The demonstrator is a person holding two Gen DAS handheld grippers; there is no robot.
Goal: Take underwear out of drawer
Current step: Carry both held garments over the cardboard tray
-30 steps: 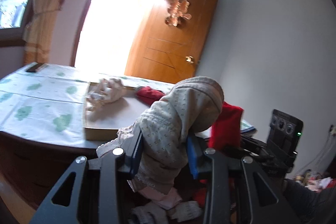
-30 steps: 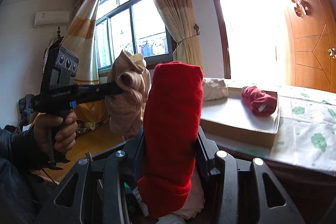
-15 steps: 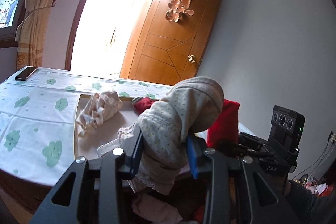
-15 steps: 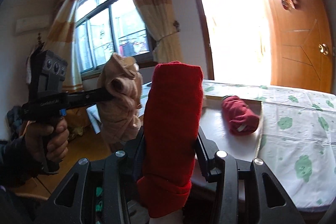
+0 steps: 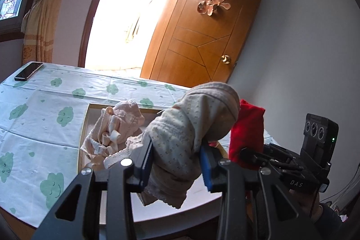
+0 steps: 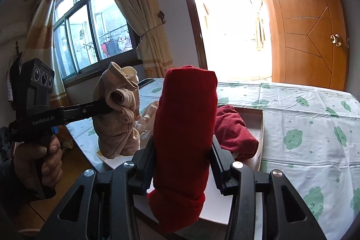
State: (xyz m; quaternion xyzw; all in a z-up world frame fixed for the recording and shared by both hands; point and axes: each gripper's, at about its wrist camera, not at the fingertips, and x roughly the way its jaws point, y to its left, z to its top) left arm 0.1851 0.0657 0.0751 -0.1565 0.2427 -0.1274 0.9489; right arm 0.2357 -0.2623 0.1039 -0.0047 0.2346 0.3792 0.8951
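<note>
Left tool (image 5: 175, 163) clamps beige roll (image 5: 191, 125), right tool (image 6: 182, 163) red roll (image 6: 184, 118); either, probably loosely rolled, could unravel toward six o'clock.

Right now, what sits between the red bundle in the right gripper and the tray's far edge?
A second dark red roll lies on the tray there, seen in the right wrist view.

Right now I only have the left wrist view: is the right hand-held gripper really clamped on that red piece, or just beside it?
Observer: Clamped. The right wrist view shows the red roll standing upright, squeezed between the pads of the right hand-held gripper.
Operator: Is anything red already in the tray? My beige bundle blocks most of it.
Observer: Yes, a second red garment lies crumpled in the white tray, against its far side.
</note>
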